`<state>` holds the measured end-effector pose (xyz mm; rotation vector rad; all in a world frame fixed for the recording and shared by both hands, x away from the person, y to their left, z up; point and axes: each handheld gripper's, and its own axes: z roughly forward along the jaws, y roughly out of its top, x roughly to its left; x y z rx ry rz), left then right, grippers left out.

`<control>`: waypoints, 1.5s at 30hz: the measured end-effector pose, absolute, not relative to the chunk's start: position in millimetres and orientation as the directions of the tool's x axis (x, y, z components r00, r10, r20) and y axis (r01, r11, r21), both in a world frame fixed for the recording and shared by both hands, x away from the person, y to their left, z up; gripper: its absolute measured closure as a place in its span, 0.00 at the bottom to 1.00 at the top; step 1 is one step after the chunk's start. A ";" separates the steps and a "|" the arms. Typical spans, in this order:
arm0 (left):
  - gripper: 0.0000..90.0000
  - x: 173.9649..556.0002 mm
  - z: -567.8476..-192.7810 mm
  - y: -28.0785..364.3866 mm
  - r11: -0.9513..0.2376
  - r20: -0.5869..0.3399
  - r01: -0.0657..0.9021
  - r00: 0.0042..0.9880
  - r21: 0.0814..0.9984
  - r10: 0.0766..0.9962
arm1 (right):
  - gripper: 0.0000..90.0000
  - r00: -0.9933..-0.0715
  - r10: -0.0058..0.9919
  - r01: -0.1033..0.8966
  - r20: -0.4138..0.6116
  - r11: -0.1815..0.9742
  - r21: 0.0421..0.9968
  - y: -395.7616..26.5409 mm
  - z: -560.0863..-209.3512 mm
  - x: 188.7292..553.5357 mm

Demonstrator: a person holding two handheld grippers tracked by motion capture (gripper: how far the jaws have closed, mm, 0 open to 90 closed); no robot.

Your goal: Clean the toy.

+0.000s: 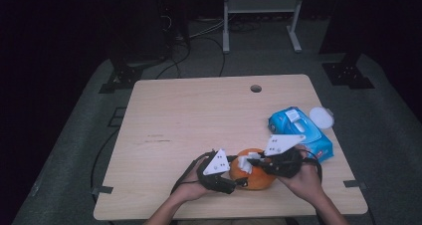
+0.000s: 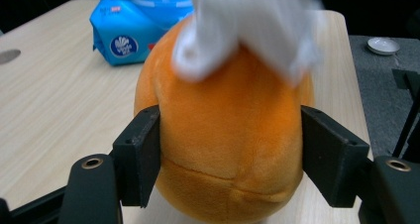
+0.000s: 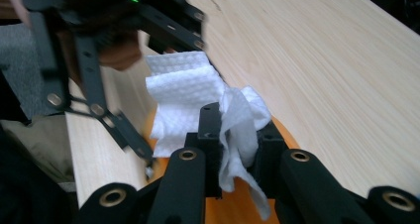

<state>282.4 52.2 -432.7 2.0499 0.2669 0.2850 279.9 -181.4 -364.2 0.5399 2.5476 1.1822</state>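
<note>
the orange plush ball [image 1: 255, 177] sits on the wooden table [image 1: 199, 115], close to the edge on the person's side, and i use it as the landmark here. the left gripper [image 2: 230, 154] has its two black jaws half open, and they press on the two sides of the ball, so the ball is clamped between them (in the high view this gripper [image 1: 234, 181] comes to the ball from its left side). the right gripper [image 3: 237, 149] has its jaws almost closed, and they pinch a white wipe [image 3: 198, 100] that is folded and crumpled. the wipe lies against the top of the ball, touching it. behind the ball and to its right is a blue wipes pack [image 1: 298, 130], near but apart from it. a small white lid [image 1: 321, 117] lies just beside the far corner of this pack.
</note>
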 end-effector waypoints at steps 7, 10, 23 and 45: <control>0.34 279.1 -429.5 45.2 -0.468 0.100 0.057 0.947 0.882 0.304 | 0.87 -0.886 0.455 0.223 -0.085 0.580 0.783 -184.5 -363.4 277.2; 0.33 275.5 -430.3 41.4 -0.502 0.138 0.024 0.949 0.864 0.283 | 0.87 -0.903 0.417 0.188 -0.102 0.598 0.779 -165.3 -367.7 271.4; 0.31 289.9 -440.3 59.1 -0.488 0.037 0.113 0.957 0.866 0.289 | 0.87 -0.864 0.497 0.259 -0.077 0.571 0.779 -201.8 -369.7 284.4; 0.20 299.3 -436.7 66.8 -0.409 -0.038 0.167 0.951 0.897 0.306 | 0.87 -0.877 0.479 0.283 -0.026 0.560 0.779 -211.4 -381.1 285.5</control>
